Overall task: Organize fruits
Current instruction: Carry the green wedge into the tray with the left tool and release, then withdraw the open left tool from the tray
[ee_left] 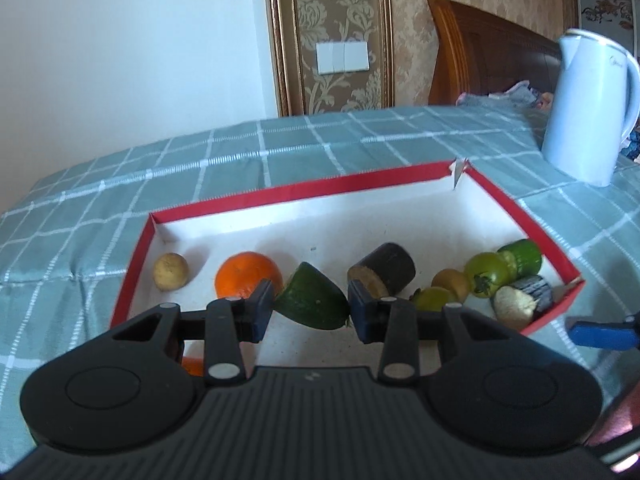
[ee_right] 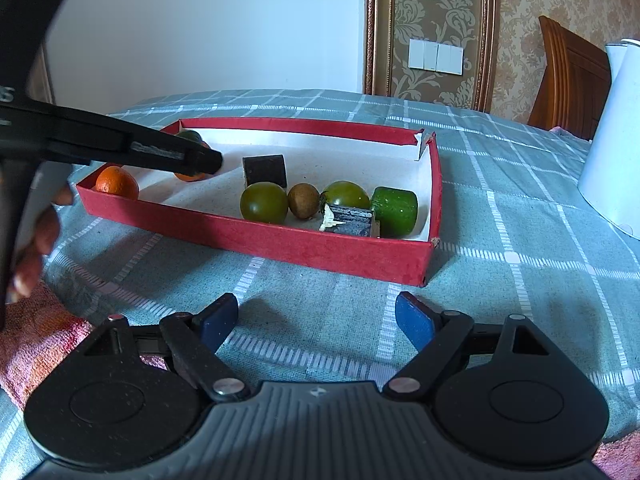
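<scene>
A red box (ee_left: 280, 194) with a white floor lies on the checked cloth. My left gripper (ee_left: 311, 304) is shut on a dark green fruit wedge (ee_left: 310, 298) and holds it over the box's near side. Behind it are an orange (ee_left: 244, 272), a small pale round fruit (ee_left: 171, 271) and a dark cylinder piece (ee_left: 386, 270). At the box's right end lie green tomatoes (ee_right: 264, 202), a brown kiwi-like fruit (ee_right: 303, 200), a green chunk (ee_right: 394, 206) and a dark cut piece (ee_right: 348, 220). My right gripper (ee_right: 316, 322) is open and empty over the cloth in front of the box (ee_right: 320, 246).
A white kettle (ee_left: 588, 104) stands on the table at the back right; it also shows in the right wrist view (ee_right: 616, 140). A second orange (ee_right: 117, 184) sits in the box's left corner. A pink towel (ee_right: 36, 332) lies at the near left. A wooden chair back (ee_left: 492, 52) is behind the table.
</scene>
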`<state>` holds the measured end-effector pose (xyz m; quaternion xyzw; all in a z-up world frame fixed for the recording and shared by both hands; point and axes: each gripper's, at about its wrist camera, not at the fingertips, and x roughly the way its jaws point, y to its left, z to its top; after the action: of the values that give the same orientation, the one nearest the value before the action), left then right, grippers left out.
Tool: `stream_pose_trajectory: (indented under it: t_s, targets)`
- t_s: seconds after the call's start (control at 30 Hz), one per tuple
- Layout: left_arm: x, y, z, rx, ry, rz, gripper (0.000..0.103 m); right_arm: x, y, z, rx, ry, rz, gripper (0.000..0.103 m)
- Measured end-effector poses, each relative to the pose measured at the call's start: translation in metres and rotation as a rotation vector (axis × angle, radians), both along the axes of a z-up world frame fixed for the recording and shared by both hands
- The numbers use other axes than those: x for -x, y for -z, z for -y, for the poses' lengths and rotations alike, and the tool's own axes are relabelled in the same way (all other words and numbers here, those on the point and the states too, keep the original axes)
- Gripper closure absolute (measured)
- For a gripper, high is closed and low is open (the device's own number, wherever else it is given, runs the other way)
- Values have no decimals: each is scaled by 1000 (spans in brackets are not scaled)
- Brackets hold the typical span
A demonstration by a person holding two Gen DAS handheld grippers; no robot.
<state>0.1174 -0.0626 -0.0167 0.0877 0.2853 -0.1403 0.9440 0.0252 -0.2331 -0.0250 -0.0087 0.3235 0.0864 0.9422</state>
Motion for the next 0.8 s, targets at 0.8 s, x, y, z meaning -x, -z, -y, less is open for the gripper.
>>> stream_pose_trajectory:
  t_s: [0.8]
  targets:
    - [-3,17,8,-23,-9,-26,45,-1,1,0,2,1,-4,13]
